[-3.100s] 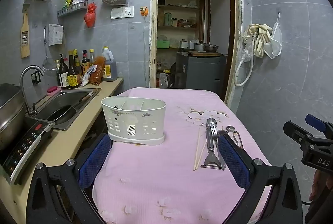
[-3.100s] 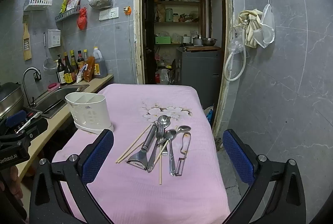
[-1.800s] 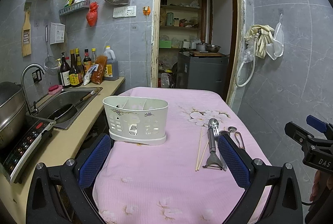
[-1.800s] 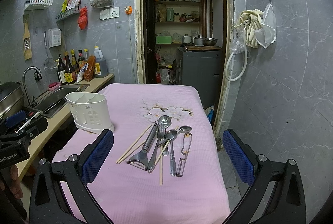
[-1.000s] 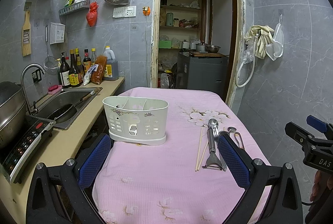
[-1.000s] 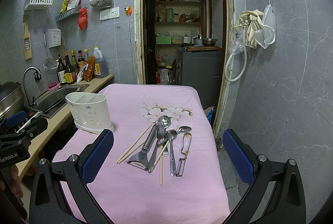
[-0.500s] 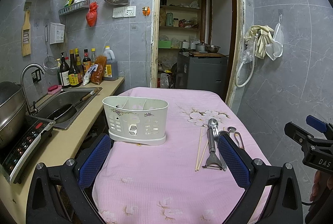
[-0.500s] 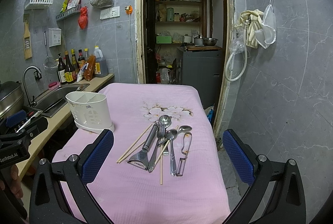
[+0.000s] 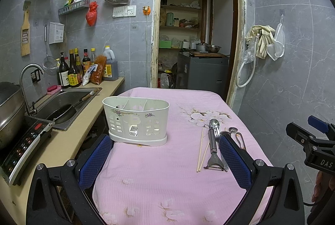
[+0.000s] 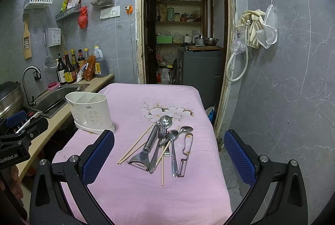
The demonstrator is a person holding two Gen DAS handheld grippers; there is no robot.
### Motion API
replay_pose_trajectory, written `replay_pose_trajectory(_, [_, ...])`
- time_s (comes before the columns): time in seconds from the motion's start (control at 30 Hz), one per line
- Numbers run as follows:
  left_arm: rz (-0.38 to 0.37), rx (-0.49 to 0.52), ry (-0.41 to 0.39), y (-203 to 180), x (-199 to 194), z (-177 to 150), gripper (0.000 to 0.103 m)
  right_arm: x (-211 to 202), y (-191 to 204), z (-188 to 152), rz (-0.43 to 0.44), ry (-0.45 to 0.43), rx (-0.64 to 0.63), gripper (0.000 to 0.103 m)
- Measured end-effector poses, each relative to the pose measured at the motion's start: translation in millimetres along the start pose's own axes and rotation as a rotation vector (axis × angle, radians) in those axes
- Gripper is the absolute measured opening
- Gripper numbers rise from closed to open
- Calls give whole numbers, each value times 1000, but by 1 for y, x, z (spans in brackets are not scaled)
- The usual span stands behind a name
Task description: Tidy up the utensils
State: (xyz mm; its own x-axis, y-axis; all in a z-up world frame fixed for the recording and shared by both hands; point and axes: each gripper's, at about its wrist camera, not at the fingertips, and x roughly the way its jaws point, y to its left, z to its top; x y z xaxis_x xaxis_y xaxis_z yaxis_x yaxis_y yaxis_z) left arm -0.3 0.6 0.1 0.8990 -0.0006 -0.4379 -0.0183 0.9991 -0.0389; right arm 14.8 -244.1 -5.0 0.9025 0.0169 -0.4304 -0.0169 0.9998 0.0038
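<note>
A white plastic utensil holder (image 9: 136,120) with empty compartments stands on the pink tablecloth (image 9: 167,172); it also shows at the left in the right wrist view (image 10: 90,113). A pile of utensils lies to its right: a metal peeler (image 10: 146,147), a fork (image 10: 158,147), spoons (image 10: 172,141), a slim peeler (image 10: 185,153) and wooden chopsticks (image 10: 135,144). In the left wrist view the peeler (image 9: 214,145) and chopsticks (image 9: 200,149) show. My left gripper (image 9: 165,160) is open and empty before the holder. My right gripper (image 10: 169,160) is open and empty above the near table, short of the pile.
A counter with a sink (image 9: 60,103), an induction cooker (image 9: 23,145), a pot (image 9: 8,107) and sauce bottles (image 9: 73,72) runs along the left. An open doorway (image 9: 194,36) to a pantry lies behind the table. Grey tiled wall (image 10: 282,78) is at the right.
</note>
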Motion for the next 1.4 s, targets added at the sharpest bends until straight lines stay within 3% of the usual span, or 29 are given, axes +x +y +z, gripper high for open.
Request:
replay_pose_trajectory(0.43, [-19, -19, -4, 6, 11, -6, 103, 0, 8, -3, -48, -11, 14, 102])
replay_pose_trajectory(1.03, [-137, 9, -52, -10, 45, 32, 103, 3, -4, 23, -94, -51, 27, 102])
replay_pose_trajectory(1.4, [-156, 54, 50, -36, 98, 32, 103, 65, -37, 28, -45, 52, 46, 102])
